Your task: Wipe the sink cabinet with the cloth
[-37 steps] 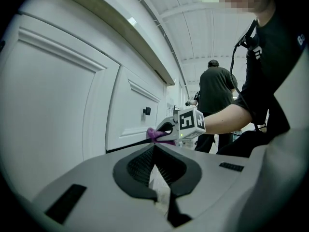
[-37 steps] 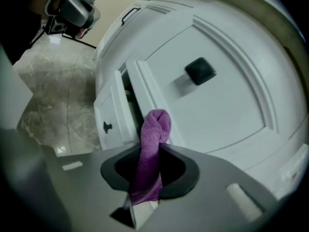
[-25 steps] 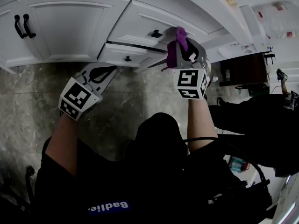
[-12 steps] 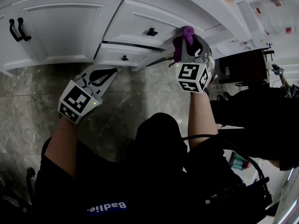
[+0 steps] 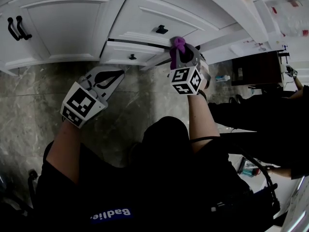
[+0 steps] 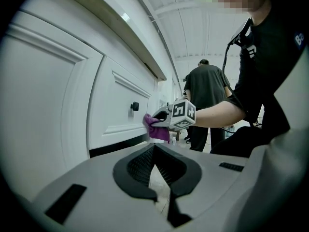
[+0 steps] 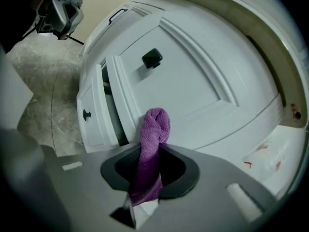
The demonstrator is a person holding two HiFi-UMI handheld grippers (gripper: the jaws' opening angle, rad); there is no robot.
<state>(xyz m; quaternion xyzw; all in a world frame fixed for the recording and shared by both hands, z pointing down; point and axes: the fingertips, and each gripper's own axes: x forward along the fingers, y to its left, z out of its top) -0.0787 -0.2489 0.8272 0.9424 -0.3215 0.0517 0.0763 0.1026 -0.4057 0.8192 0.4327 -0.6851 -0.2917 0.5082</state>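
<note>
The white sink cabinet point(image 5: 72, 23) fills the top of the head view. My right gripper point(image 5: 179, 50) is shut on a purple cloth point(image 5: 177, 43), and the cloth's bunched end presses on the lower edge of the upper drawer front point(image 5: 145, 18). In the right gripper view the cloth point(image 7: 154, 127) sticks out between the jaws, below the black knob point(image 7: 152, 58). My left gripper point(image 5: 107, 77) hangs lower left over the floor, shut and holding nothing, apart from the cabinet. The left gripper view shows the right gripper point(image 6: 161, 117) and cloth point(image 6: 155, 129) at the drawer.
A smaller drawer point(image 5: 126, 56) with a black knob sits below, a dark gap above it. Two black door handles point(image 5: 14, 28) are at the far left. Marble floor point(image 5: 29, 115) lies below the cabinet. Dark furniture point(image 5: 253, 69) stands right. Another person point(image 6: 205, 100) stands beyond.
My right gripper has slid the cloth leftward and down across the upper drawer front, from near its right end to its lower edge. The left gripper has hardly moved.
</note>
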